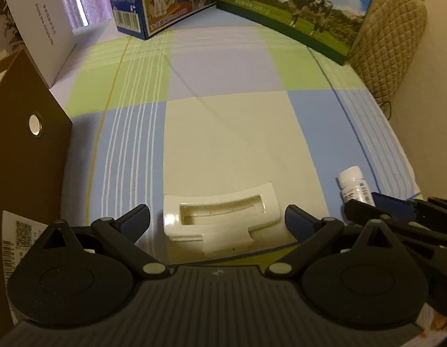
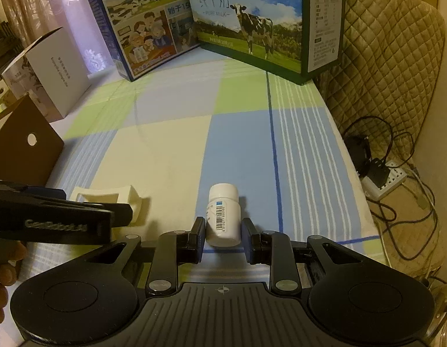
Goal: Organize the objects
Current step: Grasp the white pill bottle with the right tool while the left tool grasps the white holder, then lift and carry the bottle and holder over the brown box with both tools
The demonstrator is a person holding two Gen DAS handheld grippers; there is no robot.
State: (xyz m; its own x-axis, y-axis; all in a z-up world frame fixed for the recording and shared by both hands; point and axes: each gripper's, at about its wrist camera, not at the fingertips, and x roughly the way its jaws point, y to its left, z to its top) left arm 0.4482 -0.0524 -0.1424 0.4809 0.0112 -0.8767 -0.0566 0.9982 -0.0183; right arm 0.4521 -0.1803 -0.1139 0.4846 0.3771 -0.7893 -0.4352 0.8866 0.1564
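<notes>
Right gripper (image 2: 223, 235) pinched the white pill bottle (image 2: 223, 217); left gripper (image 1: 217, 219) gaped around the unlifted cream holder (image 1: 220, 217); sorting barely begun.

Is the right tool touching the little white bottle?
Cannot tell. In the right wrist view the right tool has a finger close on each side of the white bottle, but no clear contact or gap shows.

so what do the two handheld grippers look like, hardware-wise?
Both match: a left gripper and a right gripper in matte black, each with a ribbed grey body, two round black discs, silver pivot pins, linkage arms and dark blue finger pads. The left one carries pale lettering along its side. No cables or sleeves show.
</notes>
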